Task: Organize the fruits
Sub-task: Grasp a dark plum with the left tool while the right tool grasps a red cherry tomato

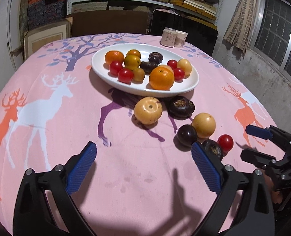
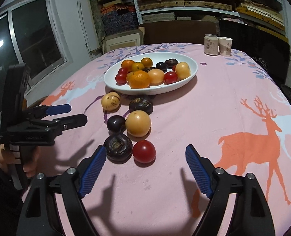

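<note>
Both the left gripper and right gripper hover with jaws spread, empty (six fruits loose on the worktop).

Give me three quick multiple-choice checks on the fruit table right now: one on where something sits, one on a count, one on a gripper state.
1. Where is the loose red tomato?
A. On the white plate
B. On the tablecloth, next to a dark wrinkled fruit
C. Between the right gripper's fingers

2. How many fruits lie on the cloth outside the white plate?
A. Three
B. Six
C. Nine

3. How does the right gripper stand?
A. Open, nothing between its fingers
B. Shut on a tomato
C. Shut on the can

Answers:
1 B: it rests on the pink tablecloth beside the dark wrinkled fruit, ahead of the fingertips.
2 B: two yellow, three dark and one red sit off the plate.
3 A: both blue pads are spread wide over bare cloth.
</note>
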### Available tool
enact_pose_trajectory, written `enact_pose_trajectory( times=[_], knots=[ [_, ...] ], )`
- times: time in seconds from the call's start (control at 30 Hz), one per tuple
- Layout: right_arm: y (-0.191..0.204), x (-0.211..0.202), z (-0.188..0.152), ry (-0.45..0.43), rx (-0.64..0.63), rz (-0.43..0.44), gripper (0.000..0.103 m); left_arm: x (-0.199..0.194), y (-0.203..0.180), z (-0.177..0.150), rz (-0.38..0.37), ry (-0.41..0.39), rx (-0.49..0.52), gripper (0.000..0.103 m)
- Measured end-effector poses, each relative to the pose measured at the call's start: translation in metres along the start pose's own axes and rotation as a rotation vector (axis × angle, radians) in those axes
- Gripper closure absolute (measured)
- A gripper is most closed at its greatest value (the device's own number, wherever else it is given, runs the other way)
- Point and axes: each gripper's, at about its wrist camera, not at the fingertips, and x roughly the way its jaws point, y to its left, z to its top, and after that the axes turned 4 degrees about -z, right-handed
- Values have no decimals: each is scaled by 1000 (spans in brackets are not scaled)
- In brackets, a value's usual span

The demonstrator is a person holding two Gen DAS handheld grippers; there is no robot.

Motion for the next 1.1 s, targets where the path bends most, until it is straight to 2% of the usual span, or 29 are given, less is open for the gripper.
enact_pose_trajectory(
  times=[0.1, 0.13, 0.17, 0.4, 0.5, 0.7, 0.83, 1.0, 1.1],
  knots=[
    [-1, 10, -2, 35, 7, 6, 48, 1, 4, -2, -6, 4, -20, 7],
    [-2, 15, -3, 56, 10, 13, 63, 1, 4, -2, -9, 4, -24, 7],
    [-1, 17, -3, 70, 8, 8, 69, 2, 4, -2, -10, 6, -25, 7],
    [7, 29, 3, 96, -19, -14, 68, 5, 3, -1, -22, 18, -21, 7],
    [3, 38, 4, 137, 4, 15, 68, 5, 3, -1, -28, 20, -22, 7],
    [-13, 31, 3, 102, 94, 80, 73, 6, -4, -2, -35, 25, 8, 7],
    [-27, 18, 2, 31, 165, 116, 73, -1, -33, -8, -19, 14, 105, 7],
    [-43, 11, 2, -16, 248, 109, 73, 6, -83, -14, 1, 41, 194, 7],
    [-58, 9, 0, -23, 286, 98, 72, 19, -103, -16, 59, 59, 232, 7]
  ],
)
